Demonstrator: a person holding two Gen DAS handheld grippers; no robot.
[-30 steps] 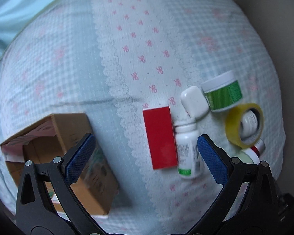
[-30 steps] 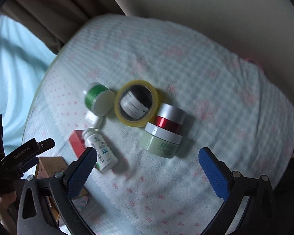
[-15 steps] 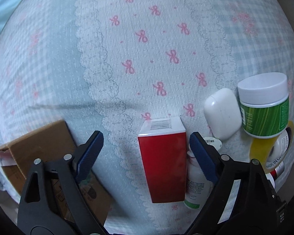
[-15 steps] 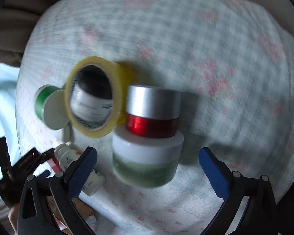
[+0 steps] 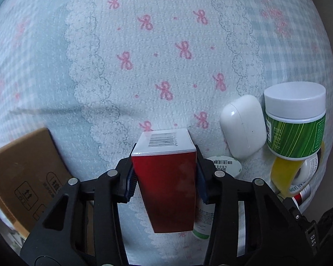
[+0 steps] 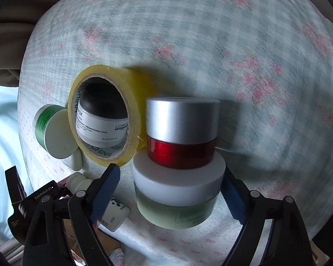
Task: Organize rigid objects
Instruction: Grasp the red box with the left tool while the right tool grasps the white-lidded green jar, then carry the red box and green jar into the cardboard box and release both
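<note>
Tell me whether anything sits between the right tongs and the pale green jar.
Nothing visible does. The right tongs straddle the pale green jar and are closing, the left pad not yet on it. The red jar behind it and the tape roll stand outside the jaws.

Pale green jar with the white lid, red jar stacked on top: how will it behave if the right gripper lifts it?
The pale green jar looks rigid, so the closing right gripper shouldn't deform it. Its smooth round wall may slip or twist between the pads. The red jar sits loose on its lid, off-centre, so it will probably slide off if tilted.
</note>
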